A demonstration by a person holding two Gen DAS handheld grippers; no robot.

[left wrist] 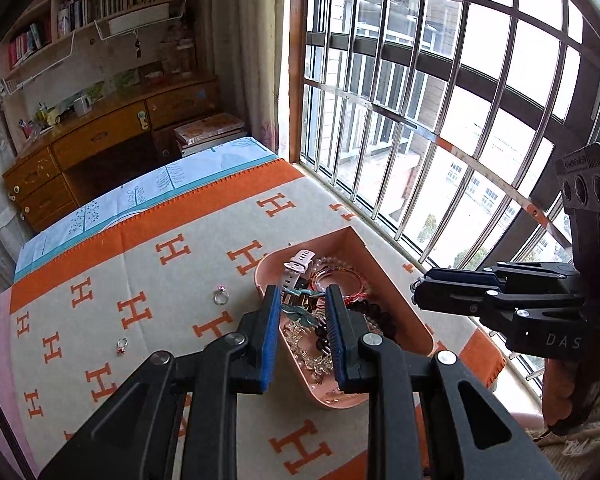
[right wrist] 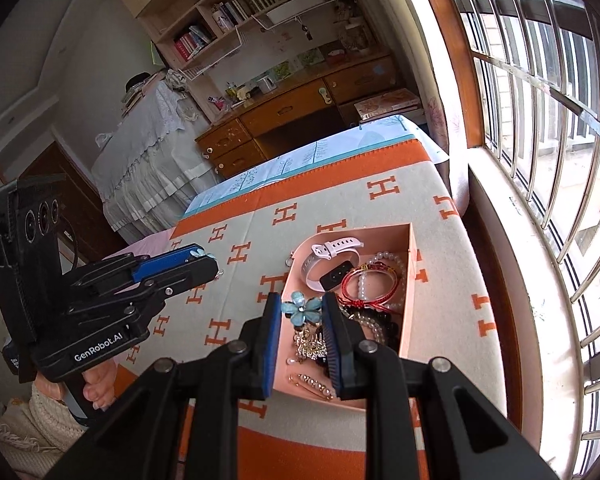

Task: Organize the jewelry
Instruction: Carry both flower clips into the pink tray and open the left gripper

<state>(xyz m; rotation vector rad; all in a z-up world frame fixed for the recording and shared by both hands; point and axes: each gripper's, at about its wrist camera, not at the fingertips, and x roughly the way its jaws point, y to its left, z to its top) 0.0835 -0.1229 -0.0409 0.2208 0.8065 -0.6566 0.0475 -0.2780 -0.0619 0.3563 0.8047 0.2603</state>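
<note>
Starting at the left, two small rings lie loose on the orange-and-cream blanket, well apart from the pink tray. They are out toward nine o'clock of it. I take them for pieces not yet gathered in.

Next comes the left gripper, raised over the blanket at about ten o'clock of the tray. Its jaws are drawn narrow, and the right wrist view shows a pale blue petal piece pinched at the very tips. Such a slight thing would slip from any looser grip, which seems to be why it is held that tightly. It looks to be on its way to a place in the tray.

The tray itself holds most of the jewelry. A white watch lies at twelve o'clock, with red bangles and a pearl bracelet toward two. Dark beads and gilt clips are heaped near six. A blue flower shows at nine o'clock inside the rim.

Rightmost, the right gripper hangs tilted down over the tray's near end, its jaws narrow. The flower sits between its pads in its own view, but I cannot tell whether it is gripped or only lying beneath. From the left view I see nothing sure at the tips of the right gripper. It seems to wait there so as to steady or sort the tray.
</note>
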